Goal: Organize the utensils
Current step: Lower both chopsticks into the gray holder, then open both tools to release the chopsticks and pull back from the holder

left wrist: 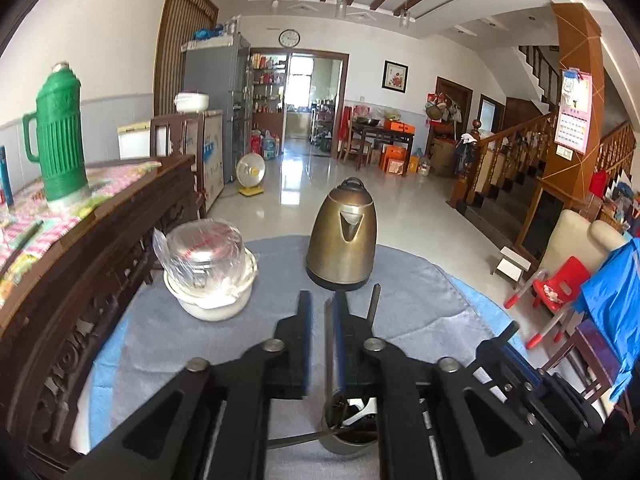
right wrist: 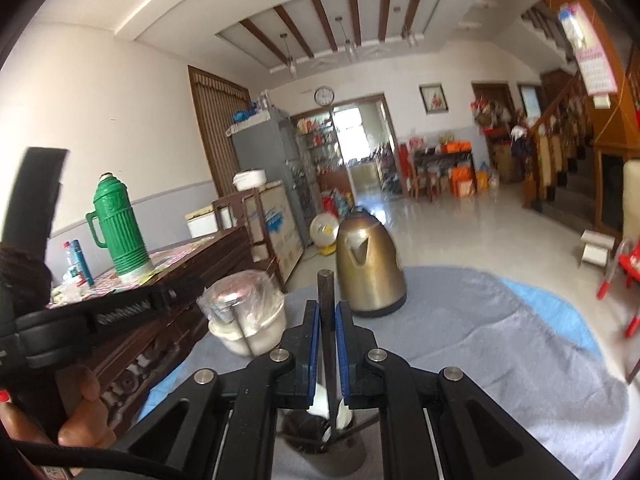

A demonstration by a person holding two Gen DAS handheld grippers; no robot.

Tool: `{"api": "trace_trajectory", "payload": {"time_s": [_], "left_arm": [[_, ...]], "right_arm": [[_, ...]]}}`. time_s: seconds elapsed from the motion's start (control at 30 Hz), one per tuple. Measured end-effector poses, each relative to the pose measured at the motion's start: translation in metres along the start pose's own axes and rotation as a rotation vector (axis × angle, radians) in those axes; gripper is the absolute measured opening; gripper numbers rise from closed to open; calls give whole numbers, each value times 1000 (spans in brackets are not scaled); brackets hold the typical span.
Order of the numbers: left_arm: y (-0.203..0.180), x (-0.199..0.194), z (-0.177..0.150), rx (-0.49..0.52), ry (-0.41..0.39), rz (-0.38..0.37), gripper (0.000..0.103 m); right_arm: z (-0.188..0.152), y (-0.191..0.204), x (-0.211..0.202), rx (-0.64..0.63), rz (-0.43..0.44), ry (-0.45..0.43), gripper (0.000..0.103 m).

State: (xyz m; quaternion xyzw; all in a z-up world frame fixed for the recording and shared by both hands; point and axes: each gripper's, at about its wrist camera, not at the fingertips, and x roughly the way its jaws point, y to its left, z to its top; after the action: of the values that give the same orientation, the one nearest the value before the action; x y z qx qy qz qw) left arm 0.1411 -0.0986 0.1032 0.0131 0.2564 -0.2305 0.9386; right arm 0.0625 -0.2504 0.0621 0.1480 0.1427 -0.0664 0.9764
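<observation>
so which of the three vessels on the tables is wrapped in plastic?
The white pot left of the brown kettle; clear plastic covers its lid. The kettle and the green flask are bare.

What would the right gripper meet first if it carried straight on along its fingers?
Probably the brass-coloured metal electric kettle. The right gripper, shut on a dark chopstick, points at its lower left side over the grey cloth. Depth is unclear, so the cloth could come first.
</observation>
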Motion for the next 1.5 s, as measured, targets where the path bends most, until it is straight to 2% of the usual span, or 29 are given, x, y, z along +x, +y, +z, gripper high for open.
{"api": "trace_trajectory", "payload": {"time_s": [0.07,0.1,0.23,0.3,0.37,0.5,0.6,0.7,0.9,1.07,1.37,1.43,1.47,1.5], "left_arm": [[1,-12,1,14,-31,19,35],[1,-18,1,21,-46,29,38],[6,-45,1,39,-96,81,58],[9,-61,-1,51,-127,111,60],[11,-74,-3,68,-147,147,75],[10,-101,-18,114,-178,206,85],[9,-114,-32,134,-155,229,96],[7,-120,-50,132,-100,225,97],[1,-133,-71,138,-59,246,97],[-7,-152,-84,163,-100,302,100],[-15,-175,-95,184,-143,312,101],[-14,-179,-95,182,-150,320,101],[-13,-180,-95,180,-154,324,101],[-13,-182,-96,177,-158,327,101]], "right_arm": [[-1,-5,0,18,4,17,10],[-1,-7,-2,26,6,17,10],[4,-12,-11,55,21,7,14],[7,-15,-17,73,21,-6,14],[11,-18,-24,91,25,-22,14],[15,-29,-44,140,32,-50,20],[15,-32,-58,166,38,-54,22],[13,-34,-69,180,44,-38,26],[-6,-30,-95,171,30,3,31],[-21,-28,-118,156,2,19,33],[-39,-21,-153,103,-42,37,35],[-43,-18,-159,89,-54,38,39],[-44,-18,-162,85,-59,41,52],[-45,-17,-165,80,-62,40,61]]}}
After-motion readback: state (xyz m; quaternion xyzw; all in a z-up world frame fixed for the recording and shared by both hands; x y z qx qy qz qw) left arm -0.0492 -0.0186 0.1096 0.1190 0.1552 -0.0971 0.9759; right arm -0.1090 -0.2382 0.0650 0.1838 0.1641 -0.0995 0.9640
